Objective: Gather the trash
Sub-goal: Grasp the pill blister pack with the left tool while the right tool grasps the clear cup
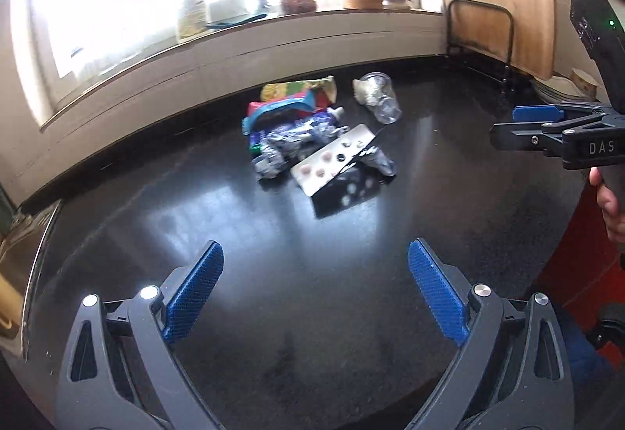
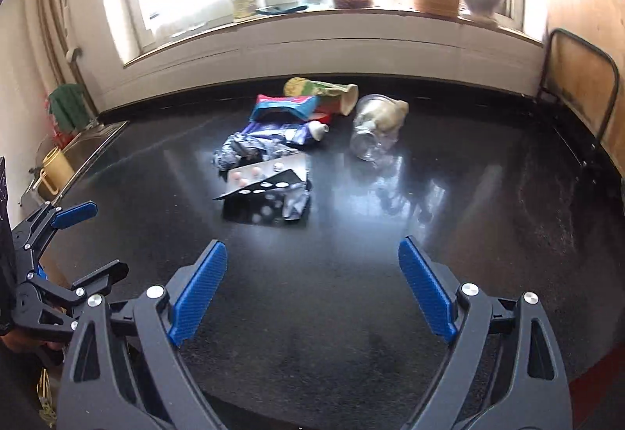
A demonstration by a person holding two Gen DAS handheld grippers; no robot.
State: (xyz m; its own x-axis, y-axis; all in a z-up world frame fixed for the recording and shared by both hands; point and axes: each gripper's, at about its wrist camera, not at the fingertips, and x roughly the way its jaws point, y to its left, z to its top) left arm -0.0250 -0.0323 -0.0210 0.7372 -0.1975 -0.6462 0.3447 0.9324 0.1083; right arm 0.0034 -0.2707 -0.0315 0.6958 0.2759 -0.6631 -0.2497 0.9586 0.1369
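Both claws empty, jaws spread wide, hovering over the near worktop [image 1: 312, 312]. Left claw [image 1: 315, 293] and right claw [image 2: 312, 293] are both well short of the trash.

Trash sits in one heap mid-worktop, toward the window wall: blister pack [image 1: 332, 160] nearest, propped at a tilt on crumpled foil [image 1: 281, 148]; blue wrapper [image 1: 277, 109] and yellow-green packet [image 1: 300, 88] behind; clear cup [image 1: 381, 99] on its side just right of the heap, something pale stuffed in it.

Looks like the approach step, nothing picked up yet. No bin visible in either view, so drop point unknown.

Suggest:
- Take the blister pack first: nearest, and its raised edge gives the jaws something to bite. Pinch across the short edge, not flat from above.
- Right claw has the cleaner line to the cup; squeeze lightly, thin plastic will buckle.
- Foil is loose: grab the bulk, or it'll scatter.
- Glossy worktop, flat items will slide if nudged.
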